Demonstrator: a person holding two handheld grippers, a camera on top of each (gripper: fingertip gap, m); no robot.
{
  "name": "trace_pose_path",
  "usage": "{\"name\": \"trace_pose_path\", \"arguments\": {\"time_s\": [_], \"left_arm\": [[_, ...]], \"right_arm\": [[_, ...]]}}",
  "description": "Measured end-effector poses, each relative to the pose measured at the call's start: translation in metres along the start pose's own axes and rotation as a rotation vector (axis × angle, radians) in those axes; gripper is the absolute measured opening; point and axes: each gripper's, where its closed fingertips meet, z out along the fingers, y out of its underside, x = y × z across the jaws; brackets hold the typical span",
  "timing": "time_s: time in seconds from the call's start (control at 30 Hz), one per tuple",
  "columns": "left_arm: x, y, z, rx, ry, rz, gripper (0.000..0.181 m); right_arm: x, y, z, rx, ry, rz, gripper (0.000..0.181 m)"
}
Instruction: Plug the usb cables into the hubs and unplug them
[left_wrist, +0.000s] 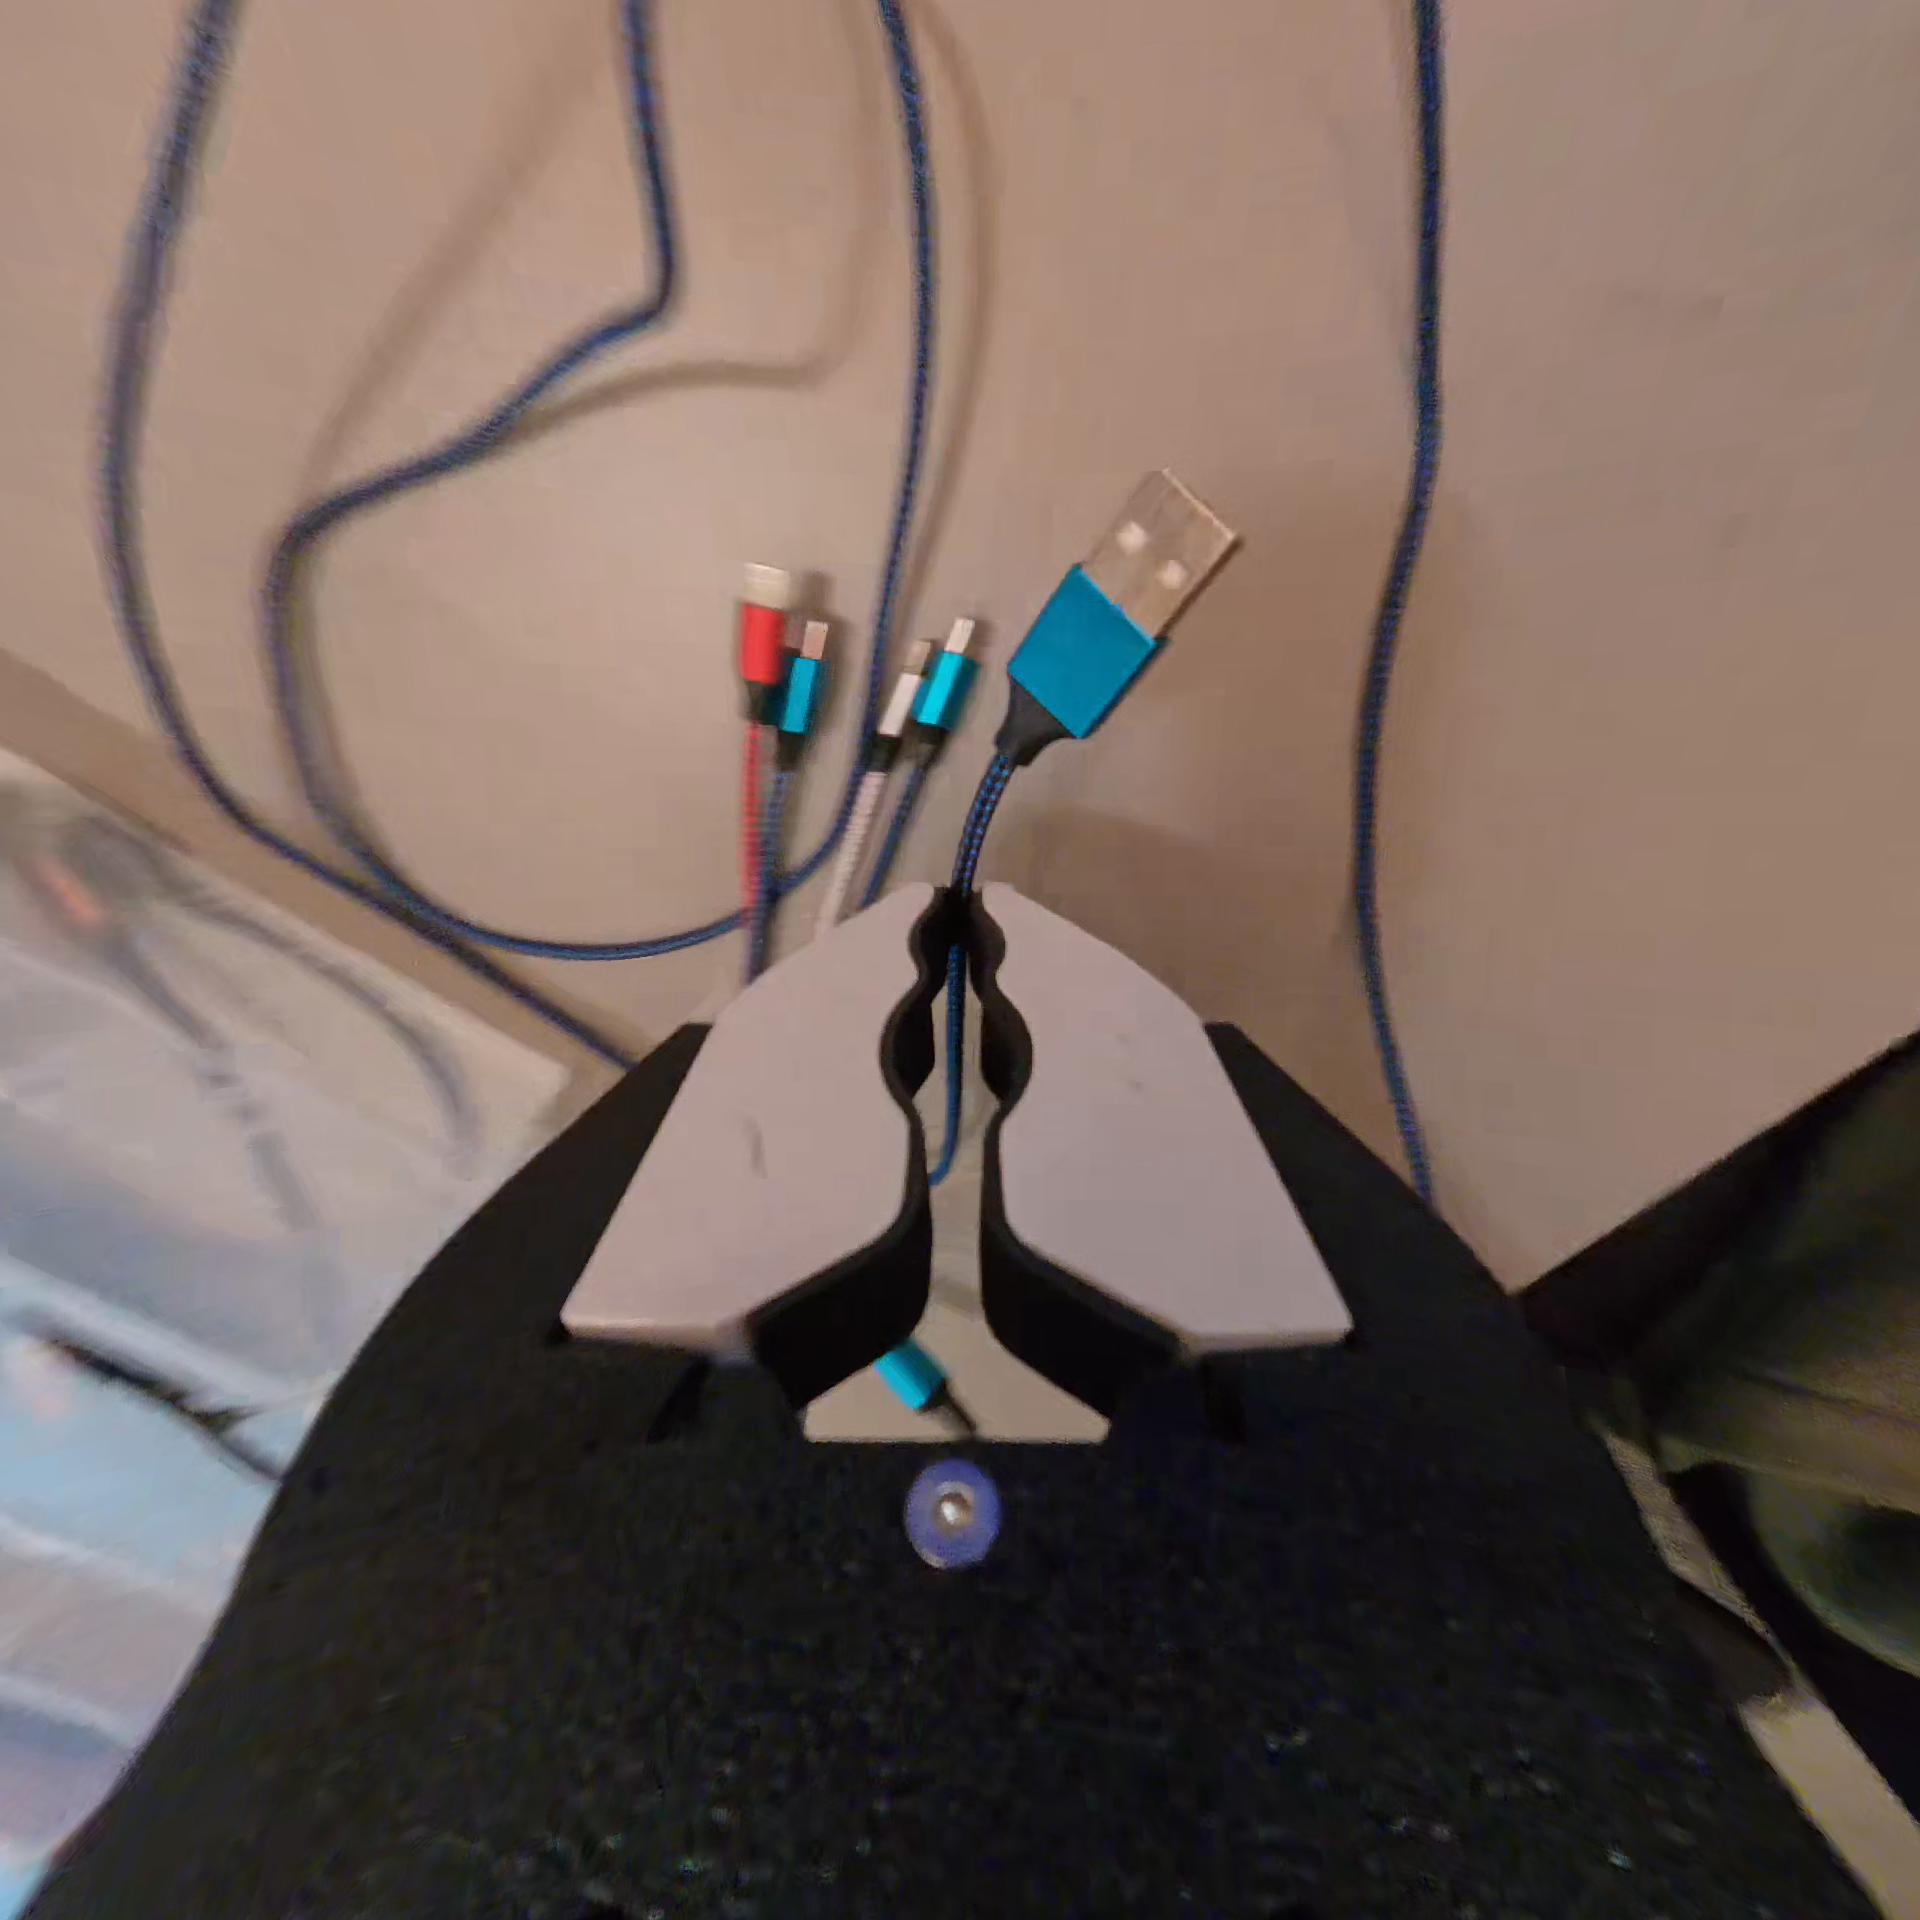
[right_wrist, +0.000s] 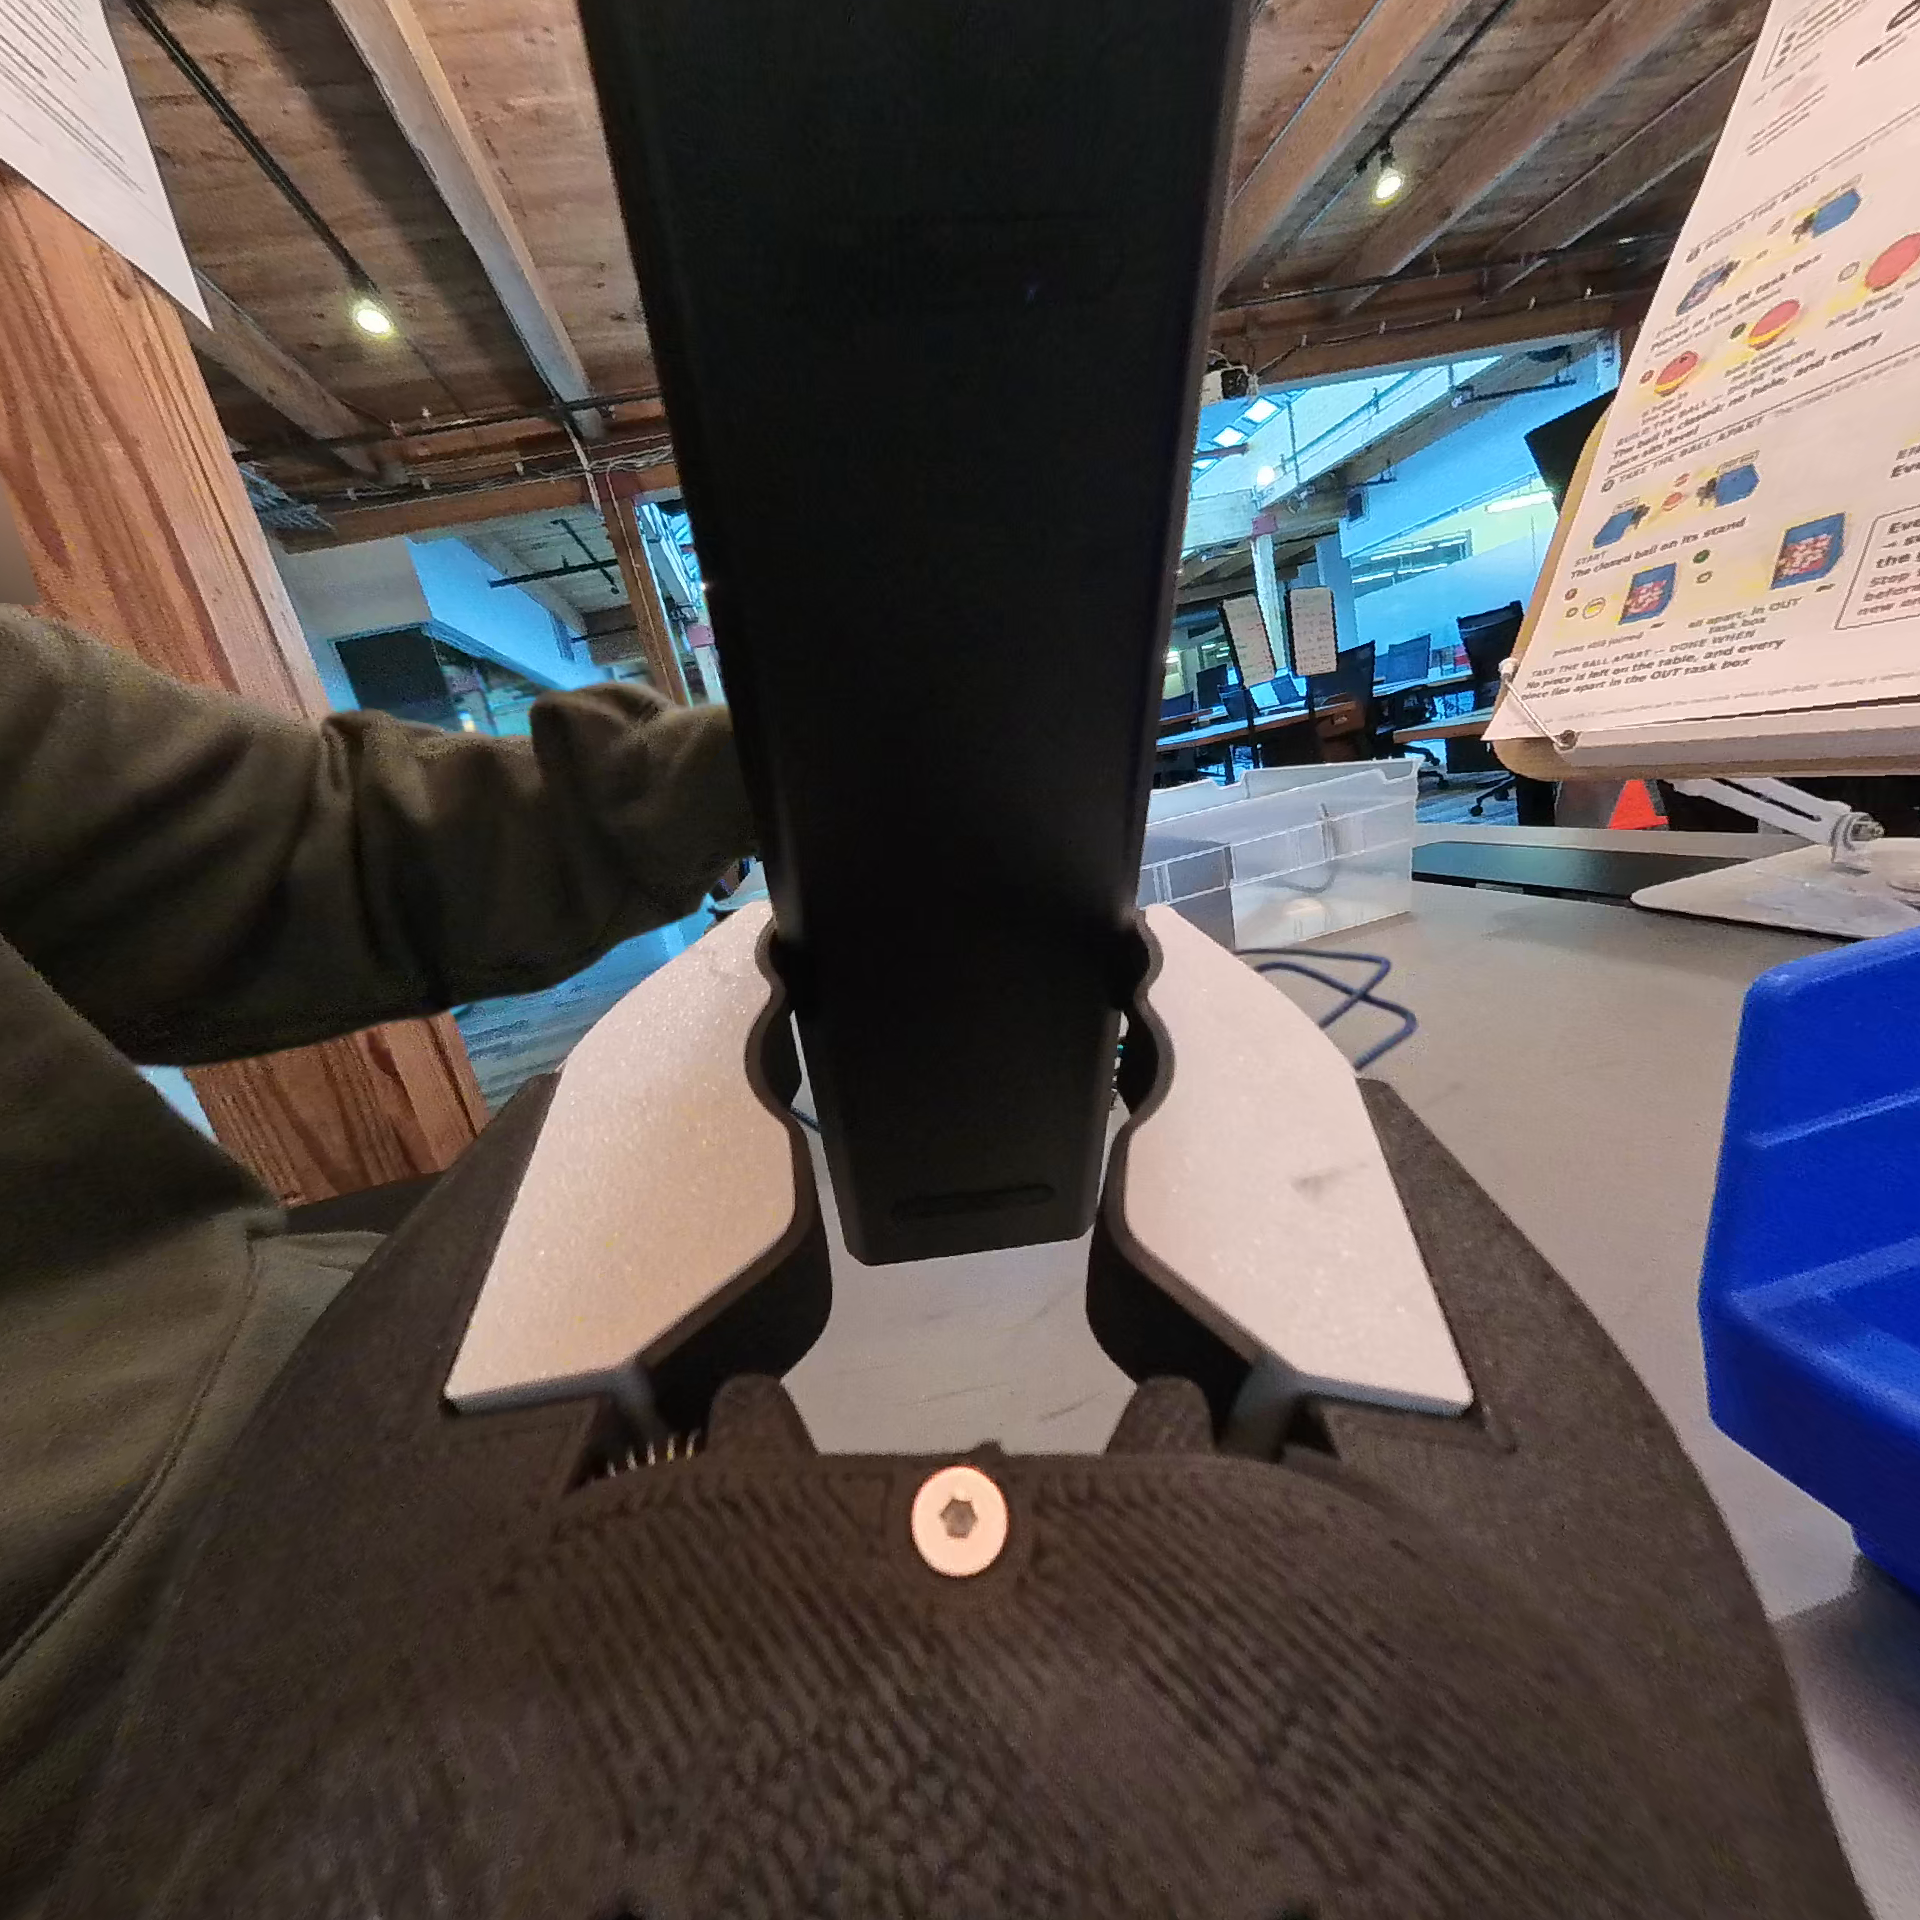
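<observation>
My left gripper (left_wrist: 956, 899) is shut on a blue braided USB cable (left_wrist: 977, 821) just behind its plug. The teal USB-A plug (left_wrist: 1117, 608) sticks up past the fingertips, tilted to the right, above the table. Several small connector ends (left_wrist: 790, 655), red, teal and silver, lie on the table beyond it. My right gripper (right_wrist: 956, 966) is shut on a long black hub (right_wrist: 935, 582), held upright and tilted up toward the ceiling. The hub fills the middle of the right wrist view. Its ports are hard to make out.
Long blue braided cables (left_wrist: 914, 312) loop over the beige table. A clear plastic bin (left_wrist: 156, 1039) is at the left. In the right wrist view are a clear bin (right_wrist: 1288, 842), a blue bin (right_wrist: 1829, 1247), a clipboard with sheets (right_wrist: 1766, 468), a wooden post (right_wrist: 125, 582) and a person's sleeve (right_wrist: 312, 831).
</observation>
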Motion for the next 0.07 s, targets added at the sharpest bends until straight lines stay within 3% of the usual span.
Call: {"name": "trace_pose_path", "arguments": {"time_s": [0.03,0.07], "left_arm": [[0.0086,0.002,0.0063,0.003,0.035,-0.013,0.003],[0.0128,0.0003,0.0121,0.026,0.046,-0.018,0.004]], "right_arm": [[-0.0001,0.0,0.0,0.0,-0.001,0.0,0.06],[-0.0001,0.0001,0.0,-0.001,-0.001,0.0,0.06]]}}
